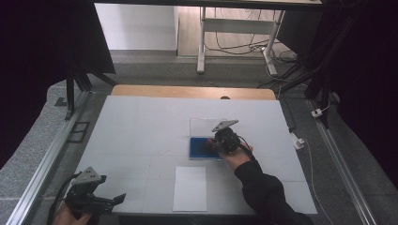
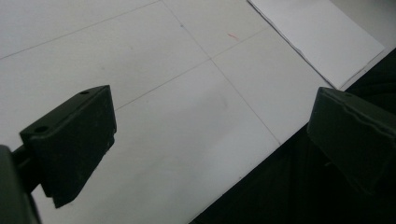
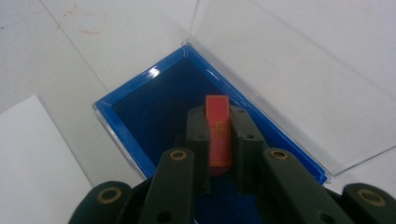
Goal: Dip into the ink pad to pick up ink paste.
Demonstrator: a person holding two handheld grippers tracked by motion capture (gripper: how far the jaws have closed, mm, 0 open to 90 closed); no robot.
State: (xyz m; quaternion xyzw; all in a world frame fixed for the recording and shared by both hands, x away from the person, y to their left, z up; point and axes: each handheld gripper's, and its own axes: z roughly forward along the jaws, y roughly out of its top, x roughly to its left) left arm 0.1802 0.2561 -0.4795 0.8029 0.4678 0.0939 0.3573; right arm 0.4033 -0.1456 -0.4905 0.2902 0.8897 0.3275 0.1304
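Done: my right hand-held gripper [image 3: 219,140] is clamped on the red chip [image 3: 218,135], over the open blue case [image 3: 122,122], frame centre.
Left: I set it inside.
Idle: my left hand-held gripper [image 2: 210,140], jaws apart, lower left.

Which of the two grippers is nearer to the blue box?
The right. The right gripper, shut on a thin red piece, hangs directly over the blue box with its clear lid open. The left gripper is open at the table's near left corner, far from the box.
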